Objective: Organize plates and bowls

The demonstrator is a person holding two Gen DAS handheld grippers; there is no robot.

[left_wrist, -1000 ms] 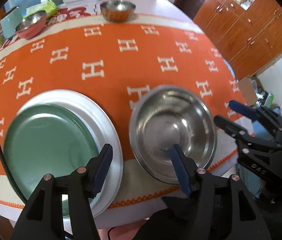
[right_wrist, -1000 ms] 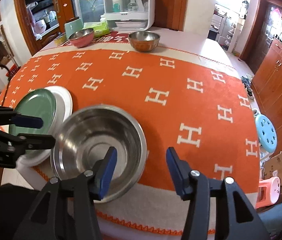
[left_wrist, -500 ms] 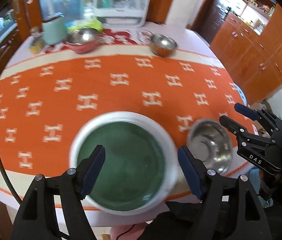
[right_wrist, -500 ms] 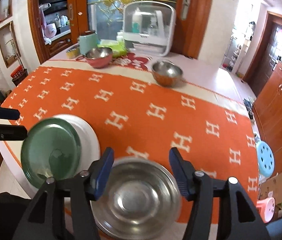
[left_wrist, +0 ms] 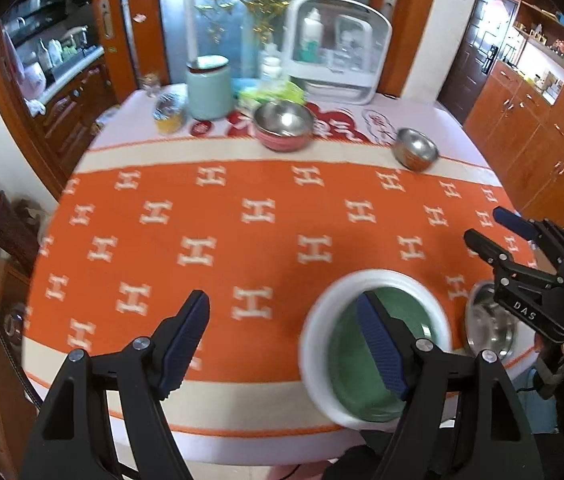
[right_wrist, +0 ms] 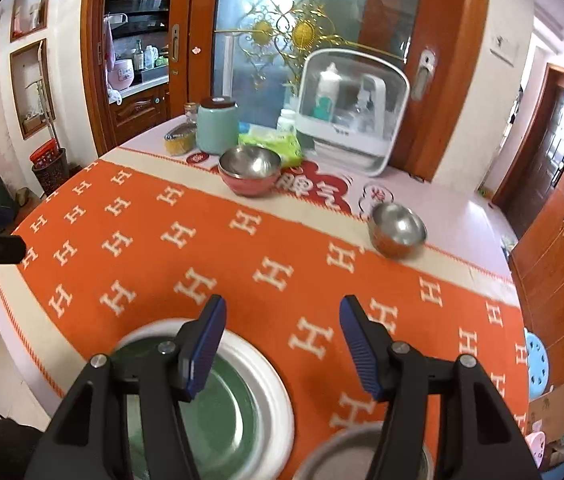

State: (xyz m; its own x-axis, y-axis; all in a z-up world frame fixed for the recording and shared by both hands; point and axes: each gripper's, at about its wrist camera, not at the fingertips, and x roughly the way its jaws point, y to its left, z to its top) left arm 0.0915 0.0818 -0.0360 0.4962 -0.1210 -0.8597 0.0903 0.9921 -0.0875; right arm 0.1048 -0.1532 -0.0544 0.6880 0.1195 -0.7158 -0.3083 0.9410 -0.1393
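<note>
Left gripper [left_wrist: 282,340] hung wide, its jaws just opened, clutching nothing. Right of it the green plate [left_wrist: 385,364] sat nested on the white plate [left_wrist: 313,332]; further right, the right gripper [right_wrist: 282,344] gaped empty too. Best approach: reach the far pink bowl [right_wrist: 250,170] squarely.

A home dining room is showing: wooden cabinets [left_wrist: 537,128] are lining 1 wall, and a doorway [right_wrist: 138,44] is probably opening onto a kitchen beyond the cloth-covered table [left_wrist: 242,216].
</note>
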